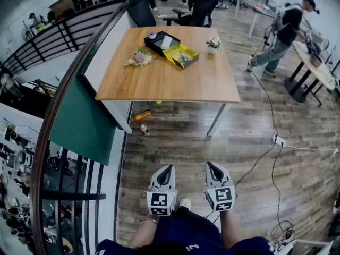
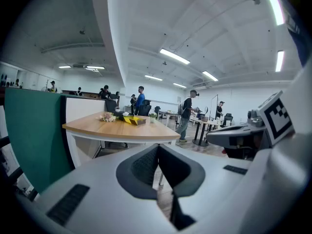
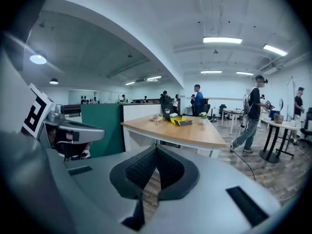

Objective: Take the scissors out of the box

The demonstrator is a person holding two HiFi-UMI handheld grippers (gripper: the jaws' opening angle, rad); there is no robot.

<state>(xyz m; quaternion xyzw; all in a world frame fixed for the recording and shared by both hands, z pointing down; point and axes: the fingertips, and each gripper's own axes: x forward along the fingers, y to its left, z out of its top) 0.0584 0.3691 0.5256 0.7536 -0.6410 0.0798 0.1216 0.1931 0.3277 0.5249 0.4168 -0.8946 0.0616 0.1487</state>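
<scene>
A yellow open box lies at the far side of a wooden table, with something bluish in it, probably the scissors. A black box lies against it. Both grippers hang low over the floor, well short of the table. My left gripper and right gripper are side by side, each shut with nothing held. In the left gripper view the meeting jaws point toward the table and yellow box. The right gripper view shows its jaws the same, with the box far off.
A flower bunch and a small potted plant sit on the table. A green partition and railing run along the left. Bottles lie under the table. A power strip with cables is on the floor at right; a person walks beyond.
</scene>
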